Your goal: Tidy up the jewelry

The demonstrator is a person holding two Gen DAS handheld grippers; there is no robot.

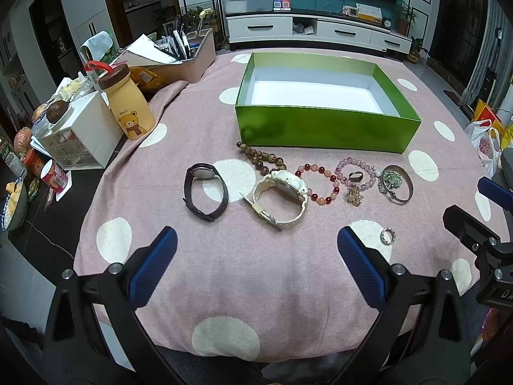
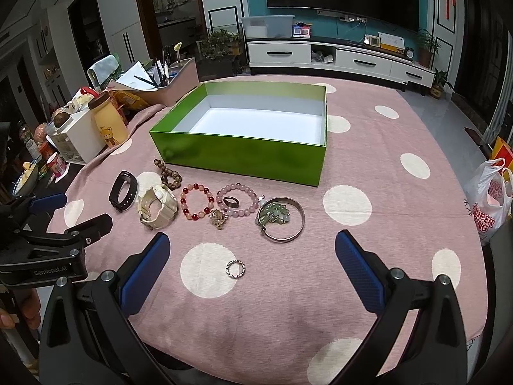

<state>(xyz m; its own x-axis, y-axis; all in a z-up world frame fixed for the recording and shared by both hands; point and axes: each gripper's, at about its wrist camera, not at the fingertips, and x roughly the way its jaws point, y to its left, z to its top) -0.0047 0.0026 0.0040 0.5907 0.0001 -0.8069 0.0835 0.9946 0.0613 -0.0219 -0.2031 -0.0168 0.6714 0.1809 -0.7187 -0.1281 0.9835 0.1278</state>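
An empty green box (image 1: 323, 128) (image 2: 237, 155) with a white inside stands on the pink dotted cloth. In front of it lie a black watch (image 1: 205, 192) (image 2: 123, 191), a cream watch (image 1: 282, 197) (image 2: 158, 207), a brown bead string (image 1: 261, 158), a red bead bracelet (image 1: 319, 184) (image 2: 197, 197), a lilac bead bracelet (image 1: 356, 173) (image 2: 239, 199), a silver bangle (image 1: 397, 184) (image 2: 282, 219) and a small sparkly ring (image 1: 388, 235) (image 2: 235, 269). My left gripper (image 1: 256, 266) is open and empty, near the table's front. My right gripper (image 2: 251, 268) is open, with the ring between its fingers.
A bear bottle (image 1: 128, 102), a white drawer unit (image 1: 80, 134), a pen holder (image 1: 189, 54) and snacks crowd the table's left side. A plastic bag (image 2: 490, 199) sits off the right edge. A TV cabinet (image 1: 320, 29) stands behind.
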